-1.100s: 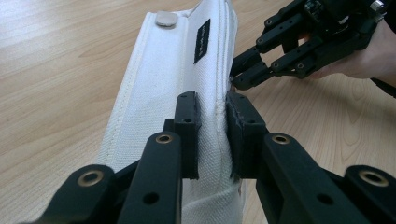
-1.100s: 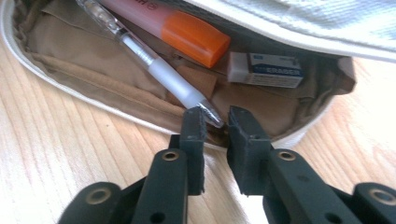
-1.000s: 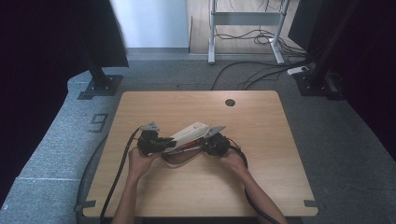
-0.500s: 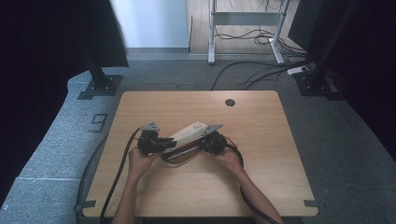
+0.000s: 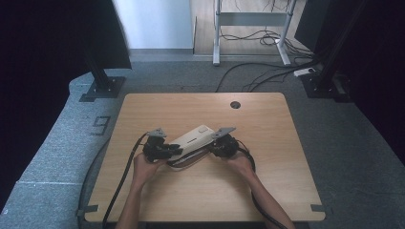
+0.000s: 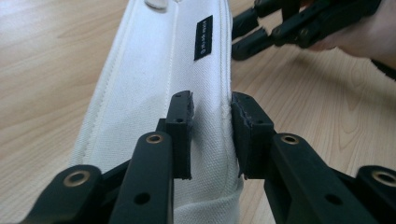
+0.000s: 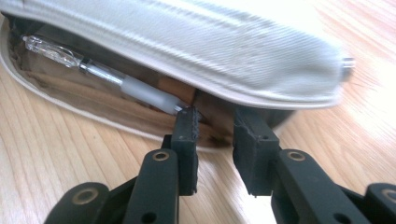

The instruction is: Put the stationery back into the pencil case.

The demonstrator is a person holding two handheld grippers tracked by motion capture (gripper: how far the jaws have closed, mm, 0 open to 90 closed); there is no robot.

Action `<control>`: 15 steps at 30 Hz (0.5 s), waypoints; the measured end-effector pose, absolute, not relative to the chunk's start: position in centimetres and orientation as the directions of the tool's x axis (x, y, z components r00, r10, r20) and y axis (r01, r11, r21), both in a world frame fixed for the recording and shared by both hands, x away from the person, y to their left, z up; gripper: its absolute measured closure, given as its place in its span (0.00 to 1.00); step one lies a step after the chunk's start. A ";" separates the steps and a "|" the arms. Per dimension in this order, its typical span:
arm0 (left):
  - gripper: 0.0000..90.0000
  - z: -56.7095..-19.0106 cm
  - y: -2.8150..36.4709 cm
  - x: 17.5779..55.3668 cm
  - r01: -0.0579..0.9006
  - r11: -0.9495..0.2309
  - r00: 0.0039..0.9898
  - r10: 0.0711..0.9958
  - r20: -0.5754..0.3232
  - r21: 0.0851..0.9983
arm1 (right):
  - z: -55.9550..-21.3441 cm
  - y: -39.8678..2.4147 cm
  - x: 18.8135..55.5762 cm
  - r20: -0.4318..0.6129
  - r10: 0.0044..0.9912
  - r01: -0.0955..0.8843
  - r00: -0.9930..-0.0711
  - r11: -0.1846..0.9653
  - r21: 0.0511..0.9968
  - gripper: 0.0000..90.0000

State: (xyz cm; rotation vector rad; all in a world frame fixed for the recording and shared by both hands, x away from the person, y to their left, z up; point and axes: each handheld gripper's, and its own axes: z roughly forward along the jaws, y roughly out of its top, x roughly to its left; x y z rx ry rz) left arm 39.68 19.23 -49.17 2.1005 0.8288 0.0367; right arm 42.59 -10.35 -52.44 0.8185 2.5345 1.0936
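Pencil case [image 5: 191, 140], white fabric, lay near the middle of the table [image 5: 267, 181], long axis slanting from your near left to far right, between both hands. Your left gripper [image 6: 211, 135] sat at the near-left end; its jaws had just been easing apart and now straddled the seamed edge without pressing on it. Your right gripper [image 7: 215, 149] stood at the far-right end, jaws likewise just loosened, slightly apart at the open mouth, one tip close to a clear pen [image 7: 93, 70] inside. Both hands equally near, opposite ends.
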 end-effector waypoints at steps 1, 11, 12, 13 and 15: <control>0.77 -49.3 19.2 39.6 0.546 -0.413 0.779 0.571 -0.259 0.729 | -52.4 -10.6 42.6 -0.014 0.594 0.396 -0.804 0.553 0.734 0.75; 0.73 -50.1 19.1 38.8 0.554 -0.414 0.777 0.569 -0.270 0.722 | -52.1 -12.4 42.2 -0.005 0.611 0.408 -0.792 0.535 0.740 0.70; 0.73 -50.2 19.0 38.8 0.555 -0.415 0.779 0.564 -0.274 0.721 | -52.2 -12.5 42.2 -0.005 0.609 0.408 -0.793 0.537 0.739 0.70; 0.72 -50.3 19.0 38.8 0.557 -0.419 0.780 0.561 -0.279 0.717 | -52.2 -12.5 42.1 -0.004 0.610 0.409 -0.792 0.535 0.739 0.70; 0.70 -50.7 18.8 38.7 0.560 -0.429 0.781 0.560 -0.278 0.709 | -52.3 -12.6 42.1 -0.006 0.609 0.407 -0.793 0.537 0.739 0.69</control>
